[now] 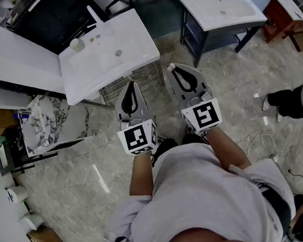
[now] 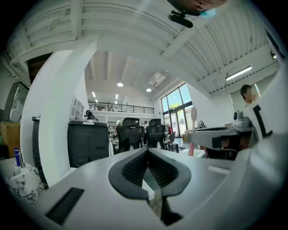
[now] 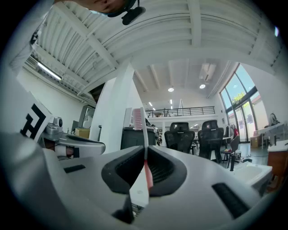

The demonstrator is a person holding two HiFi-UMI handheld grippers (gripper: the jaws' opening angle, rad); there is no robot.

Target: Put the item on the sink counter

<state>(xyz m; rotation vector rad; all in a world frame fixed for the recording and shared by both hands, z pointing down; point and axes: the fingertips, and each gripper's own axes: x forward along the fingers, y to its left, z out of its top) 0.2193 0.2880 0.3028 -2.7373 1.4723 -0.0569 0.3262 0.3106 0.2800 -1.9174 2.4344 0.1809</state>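
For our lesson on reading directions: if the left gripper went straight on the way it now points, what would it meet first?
Probably the white sink counter: in the head view the left gripper points at its near edge. Height is unclear, so it might pass above.

I see the white sink desk (image 1: 140, 34) in the upper left of the frame. A small pale round pot (image 1: 77, 44) and some tiny bits (image 1: 95, 37) lie near its far edge.
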